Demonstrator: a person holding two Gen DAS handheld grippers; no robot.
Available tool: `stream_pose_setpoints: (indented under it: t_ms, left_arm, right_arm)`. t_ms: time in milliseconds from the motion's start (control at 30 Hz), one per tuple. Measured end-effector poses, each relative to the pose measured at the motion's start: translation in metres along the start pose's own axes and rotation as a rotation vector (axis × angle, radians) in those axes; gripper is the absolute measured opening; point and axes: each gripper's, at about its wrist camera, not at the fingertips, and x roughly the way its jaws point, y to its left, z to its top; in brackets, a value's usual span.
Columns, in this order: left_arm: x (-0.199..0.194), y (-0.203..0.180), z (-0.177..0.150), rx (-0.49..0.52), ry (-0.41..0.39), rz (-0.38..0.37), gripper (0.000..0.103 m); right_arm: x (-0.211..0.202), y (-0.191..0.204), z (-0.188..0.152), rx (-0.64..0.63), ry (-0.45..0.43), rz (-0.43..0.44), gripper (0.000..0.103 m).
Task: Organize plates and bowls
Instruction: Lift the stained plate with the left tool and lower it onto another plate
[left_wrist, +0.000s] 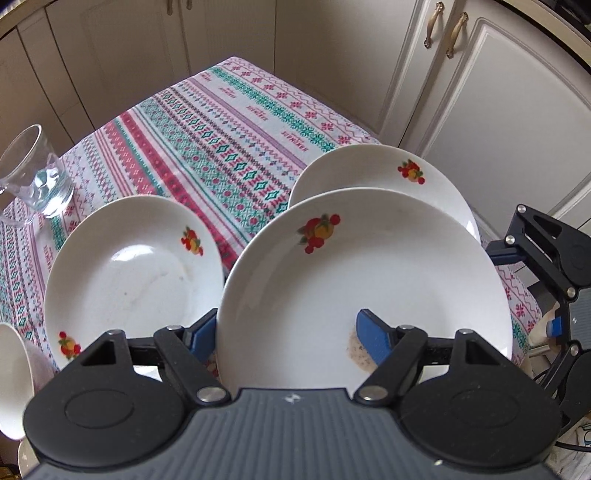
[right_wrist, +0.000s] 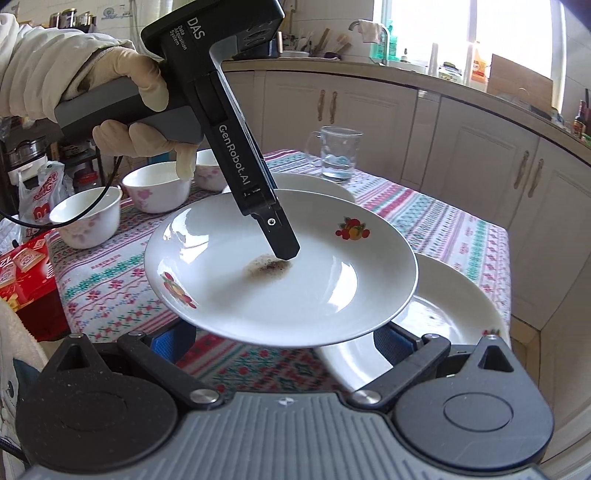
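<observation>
A white plate (left_wrist: 369, 266) with fruit prints and a brown stain (right_wrist: 267, 267) hangs tilted above the table. My left gripper (left_wrist: 288, 336) is shut on its rim. One blue pad (left_wrist: 373, 339) presses the plate's inside, and the other finger (left_wrist: 203, 332) sits behind the rim. In the right wrist view a gloved hand (right_wrist: 129, 92) holds this gripper, whose upper finger (right_wrist: 280, 236) rests in the held plate (right_wrist: 258, 295). My right gripper (right_wrist: 282, 341) stands open just below the plate's near edge, touching nothing I can see. The right gripper (left_wrist: 530, 291) also shows at the left view's right edge.
Two more fruit-print plates (left_wrist: 133, 266) (left_wrist: 376, 170) lie on the patterned tablecloth (left_wrist: 221, 129). Three white bowls (right_wrist: 86, 218) (right_wrist: 157, 188) (right_wrist: 207, 170) stand at the table's far left. A glass jug (right_wrist: 338, 155) holds water. A red box (right_wrist: 26, 273) and cream cabinets (right_wrist: 480, 166) border the table.
</observation>
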Motion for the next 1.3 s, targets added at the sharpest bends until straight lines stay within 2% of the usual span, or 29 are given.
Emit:
stream_pose_setpoints:
  t_ms: [300, 633, 1000, 1300]
  left_arm:
    - [0.029, -0.013, 0.031, 0.033, 0.007, -0.026, 0.077]
    - [0.043, -0.022, 0.049, 0.067, 0.009, -0.024, 0.077]
    - [0.061, -0.034, 0.07, 0.105, 0.019, -0.024, 0.078]
    - [0.07, -0.039, 0.073, 0.126, 0.028, -0.01, 0.078]
  right_arm:
    - [0.0, -0.033, -0.012, 0.037, 0.013, -0.042, 0.103]
    - [-0.001, -0.054, -0.021, 0.087, 0.003, -0.06, 0.103]
    - [-0.006, -0.063, -0.03, 0.121, 0.012, -0.093, 0.103]
    - [-0.01, -0.066, -0.026, 0.153, 0.024, -0.111, 0.103]
